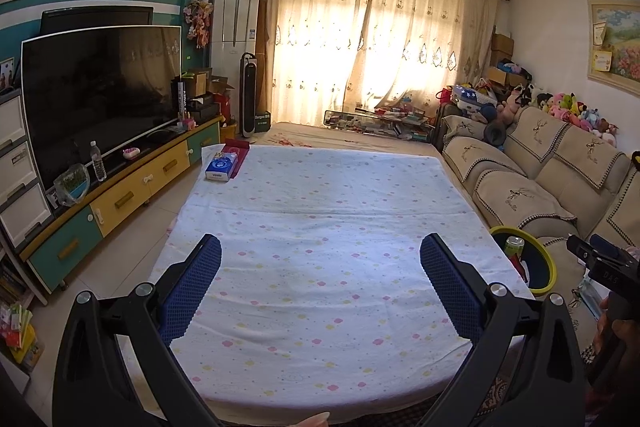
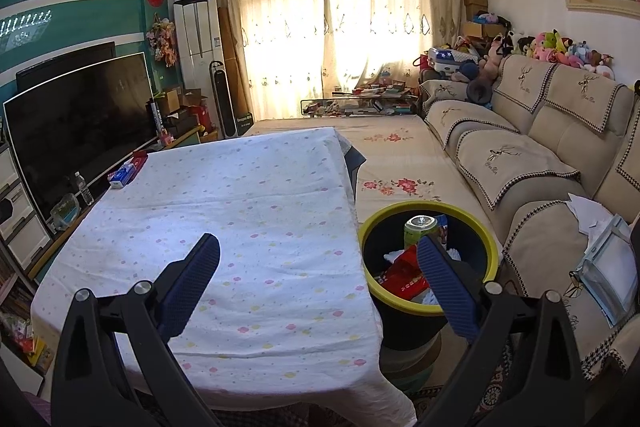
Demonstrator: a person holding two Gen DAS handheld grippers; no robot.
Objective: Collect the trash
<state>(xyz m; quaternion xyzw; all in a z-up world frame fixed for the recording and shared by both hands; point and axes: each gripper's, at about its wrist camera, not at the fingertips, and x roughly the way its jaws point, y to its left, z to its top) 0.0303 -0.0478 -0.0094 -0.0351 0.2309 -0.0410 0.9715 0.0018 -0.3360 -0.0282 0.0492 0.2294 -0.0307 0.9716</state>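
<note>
The table is covered by a matt, slightly creased cotton-like cloth printed with small flowers. The left gripper and right gripper are made of matt black plastic with bright metal pivots; their jaws are faced with dimpled blue rubber. A glossy metal can and shiny red wrappers are seen in a smooth plastic bin. The sofa is clad in woven fabric.
</note>
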